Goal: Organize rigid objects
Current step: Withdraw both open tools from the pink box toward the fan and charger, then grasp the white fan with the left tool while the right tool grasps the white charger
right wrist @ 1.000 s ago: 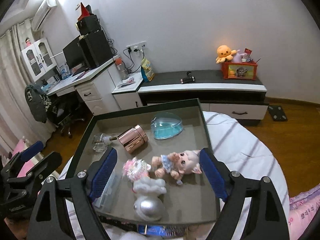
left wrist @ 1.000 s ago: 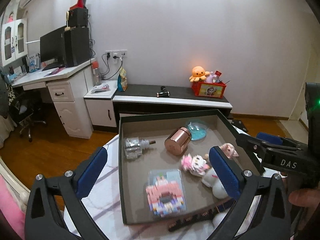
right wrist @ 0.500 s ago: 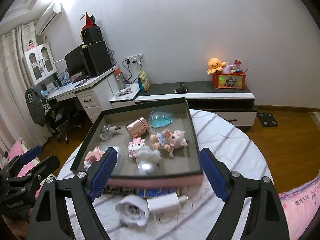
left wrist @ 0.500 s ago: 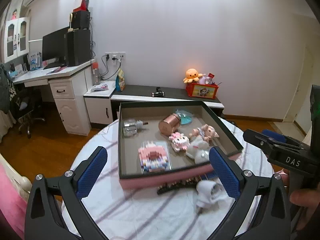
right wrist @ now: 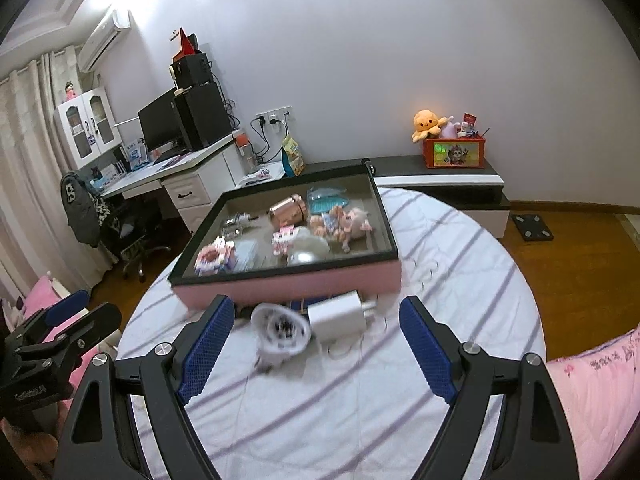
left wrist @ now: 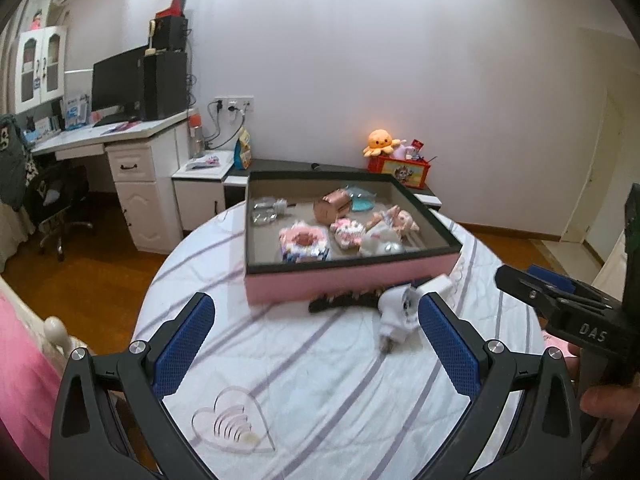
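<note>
A pink box with a dark rim [left wrist: 344, 278] [right wrist: 288, 284] stands on the round striped table. In it lie a copper can [left wrist: 330, 206] [right wrist: 288, 210], a pig doll [right wrist: 352, 222], a pink block toy [left wrist: 302, 240], a clear bottle [left wrist: 264, 214] and a teal dish [right wrist: 326, 200]. In front of the box lie a white round gadget [right wrist: 280, 330] [left wrist: 396, 312], a white charger [right wrist: 338, 314] and a black hair clip [left wrist: 344, 302]. My left gripper [left wrist: 316, 344] is open and empty, back from the box. My right gripper [right wrist: 316, 344] is open and empty, near the gadget and charger.
A clear heart-shaped piece [left wrist: 228, 426] lies on the table near my left gripper. A white desk with a monitor [left wrist: 120, 84] stands at the left. A low cabinet with an orange toy box [right wrist: 454, 154] is behind. Pink bedding [right wrist: 592, 400] lies at the right.
Both grippers have pulled back and up from over the box. The table in front of the box, with the gadget, charger and clip, has come into view. Both stay open.
</note>
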`<act>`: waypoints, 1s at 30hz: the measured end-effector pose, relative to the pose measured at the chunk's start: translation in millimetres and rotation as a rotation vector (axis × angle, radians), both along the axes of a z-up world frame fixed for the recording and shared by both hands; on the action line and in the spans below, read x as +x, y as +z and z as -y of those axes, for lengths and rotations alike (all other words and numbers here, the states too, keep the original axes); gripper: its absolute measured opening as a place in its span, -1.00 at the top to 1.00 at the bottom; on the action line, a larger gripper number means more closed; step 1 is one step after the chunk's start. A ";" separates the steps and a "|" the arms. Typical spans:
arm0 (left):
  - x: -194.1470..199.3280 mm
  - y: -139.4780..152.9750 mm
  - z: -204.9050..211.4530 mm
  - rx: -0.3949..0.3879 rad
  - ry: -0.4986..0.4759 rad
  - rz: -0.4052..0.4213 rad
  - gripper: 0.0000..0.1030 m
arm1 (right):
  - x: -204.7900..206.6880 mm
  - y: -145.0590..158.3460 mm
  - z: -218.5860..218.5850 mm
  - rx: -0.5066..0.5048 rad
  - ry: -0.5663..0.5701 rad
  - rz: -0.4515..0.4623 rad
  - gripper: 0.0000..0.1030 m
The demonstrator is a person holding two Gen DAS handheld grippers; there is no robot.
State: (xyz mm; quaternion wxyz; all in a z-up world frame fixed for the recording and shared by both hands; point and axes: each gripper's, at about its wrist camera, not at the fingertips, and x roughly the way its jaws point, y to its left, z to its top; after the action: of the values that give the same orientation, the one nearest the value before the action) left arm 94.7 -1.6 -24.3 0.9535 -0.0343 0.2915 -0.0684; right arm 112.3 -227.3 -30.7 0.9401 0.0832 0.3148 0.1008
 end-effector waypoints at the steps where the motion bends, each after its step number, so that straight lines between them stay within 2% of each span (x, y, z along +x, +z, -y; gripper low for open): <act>1: -3.5 -3.9 -1.2 -0.004 0.000 -0.009 -1.00 | -3.2 -2.4 0.4 0.000 -0.004 -0.003 -0.67; 8: -13.4 -25.7 -9.1 -0.023 0.028 -0.047 -1.00 | -20.6 -21.2 0.5 0.000 -0.012 -0.034 -0.67; 16: -13.2 -36.1 -1.2 -0.015 0.015 -0.062 -1.00 | -18.7 -34.7 0.7 -0.005 -0.016 -0.067 -0.67; 30: 19.1 -58.8 38.1 0.000 -0.055 -0.111 -1.00 | -6.1 -43.9 16.0 -0.013 -0.044 -0.090 -0.67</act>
State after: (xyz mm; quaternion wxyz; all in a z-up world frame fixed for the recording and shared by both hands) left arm 113.8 -39.6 -83.2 0.9336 -0.0301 0.3447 -0.0926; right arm 106.2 -243.3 -74.6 0.9275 0.0885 0.3555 0.0742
